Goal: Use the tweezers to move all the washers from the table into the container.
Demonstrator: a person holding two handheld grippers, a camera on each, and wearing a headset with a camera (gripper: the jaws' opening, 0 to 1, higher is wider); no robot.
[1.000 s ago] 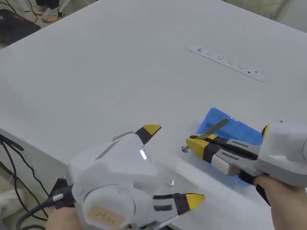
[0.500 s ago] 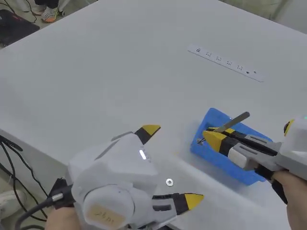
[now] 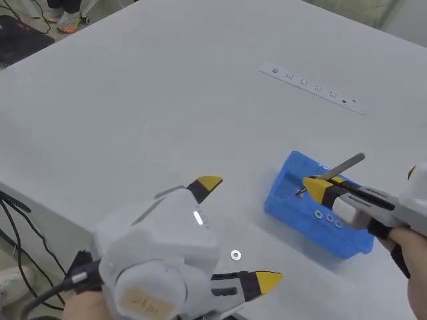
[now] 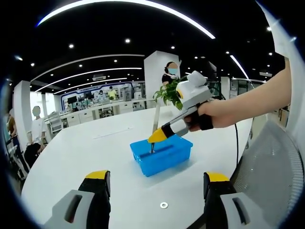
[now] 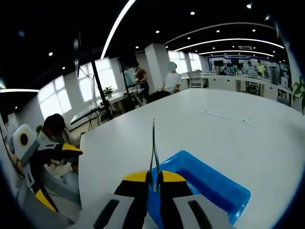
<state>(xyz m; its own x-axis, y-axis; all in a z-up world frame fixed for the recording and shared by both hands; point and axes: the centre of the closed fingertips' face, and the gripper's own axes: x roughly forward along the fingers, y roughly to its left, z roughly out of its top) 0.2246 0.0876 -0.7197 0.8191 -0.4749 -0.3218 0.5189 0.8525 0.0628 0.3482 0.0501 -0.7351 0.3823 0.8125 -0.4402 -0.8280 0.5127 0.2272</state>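
Note:
My right gripper (image 3: 315, 187) is shut on silver tweezers (image 3: 341, 166), whose tips point down into the blue container (image 3: 293, 167) near its left wall. Small washers (image 3: 329, 218) lie on the container floor. One washer (image 3: 235, 255) rests on the white table between the jaws of my open left gripper (image 3: 239, 232). The left gripper view has that washer (image 4: 164, 205) ahead of the left gripper (image 4: 157, 175), with the container (image 4: 164, 156) and right gripper (image 4: 163, 135) beyond. In the right gripper view the tweezers (image 5: 154, 145) rise from the shut right gripper (image 5: 155, 179) above the container (image 5: 209, 186).
A white power strip (image 3: 312, 87) lies at the far side of the table (image 3: 133, 100). Black cables (image 3: 12, 202) hang off the near left table edge. People and desks stand far off in the room behind the table.
My right gripper has carried the tweezers to the right, from the table surface left of the container to over the container's inside. The left gripper has stayed put.

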